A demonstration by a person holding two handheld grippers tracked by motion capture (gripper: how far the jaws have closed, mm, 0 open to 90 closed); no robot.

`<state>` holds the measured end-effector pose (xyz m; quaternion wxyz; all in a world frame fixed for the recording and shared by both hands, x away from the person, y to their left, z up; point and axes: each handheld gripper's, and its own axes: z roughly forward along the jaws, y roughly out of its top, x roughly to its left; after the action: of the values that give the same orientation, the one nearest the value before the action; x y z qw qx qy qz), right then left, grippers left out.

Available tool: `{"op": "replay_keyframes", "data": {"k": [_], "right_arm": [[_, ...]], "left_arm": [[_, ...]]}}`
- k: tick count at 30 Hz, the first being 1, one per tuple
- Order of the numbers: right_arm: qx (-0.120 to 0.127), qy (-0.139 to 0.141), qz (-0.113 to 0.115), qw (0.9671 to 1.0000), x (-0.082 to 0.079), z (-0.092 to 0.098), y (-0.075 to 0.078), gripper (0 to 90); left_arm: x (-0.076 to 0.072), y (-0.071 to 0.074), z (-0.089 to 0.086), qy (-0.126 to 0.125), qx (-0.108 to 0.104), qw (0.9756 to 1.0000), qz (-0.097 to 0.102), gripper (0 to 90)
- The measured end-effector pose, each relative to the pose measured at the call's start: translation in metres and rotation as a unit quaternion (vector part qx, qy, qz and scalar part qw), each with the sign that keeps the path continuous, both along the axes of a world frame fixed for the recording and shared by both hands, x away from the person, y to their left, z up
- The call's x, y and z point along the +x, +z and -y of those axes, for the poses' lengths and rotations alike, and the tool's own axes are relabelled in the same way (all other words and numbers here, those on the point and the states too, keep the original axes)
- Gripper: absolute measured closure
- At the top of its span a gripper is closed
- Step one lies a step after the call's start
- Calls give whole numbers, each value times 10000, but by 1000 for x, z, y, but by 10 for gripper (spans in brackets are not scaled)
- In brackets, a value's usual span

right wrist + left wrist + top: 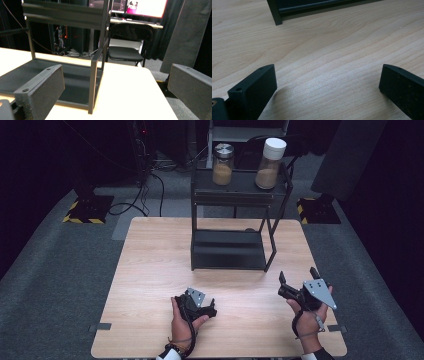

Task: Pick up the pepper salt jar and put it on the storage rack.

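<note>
A: Where are the grippers?
B: Left gripper [212,308] and right gripper [298,279] sit near the tabletop's [150,270] front edge, jaws spread, holding nothing.
A: The rack [235,247]?
B: Black, two-tiered, at the back edge, open wood between.

Lab or recording studio, not a home. Light wooden table [150,270] stands alone on grey carpet floor [60,270], surrounded by black curtained dark. Black stand bases with yellow-black hazard tape [85,215] sit at both far corners, loose black cables [145,195] trailing to equipment behind. The right gripper view catches a black folding chair [130,47] and a lit monitor screen [145,6] on a desk.
</note>
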<state>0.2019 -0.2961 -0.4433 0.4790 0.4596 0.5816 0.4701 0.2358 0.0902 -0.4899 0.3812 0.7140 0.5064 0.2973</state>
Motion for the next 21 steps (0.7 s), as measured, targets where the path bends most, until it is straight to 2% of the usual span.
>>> {"op": "replay_keyframes", "data": {"k": [21], "right_arm": [[-90,8,-580,9983,-13,5,-31,5]], "left_arm": [[0,0,0,-10,4,10000,1,11]]}}
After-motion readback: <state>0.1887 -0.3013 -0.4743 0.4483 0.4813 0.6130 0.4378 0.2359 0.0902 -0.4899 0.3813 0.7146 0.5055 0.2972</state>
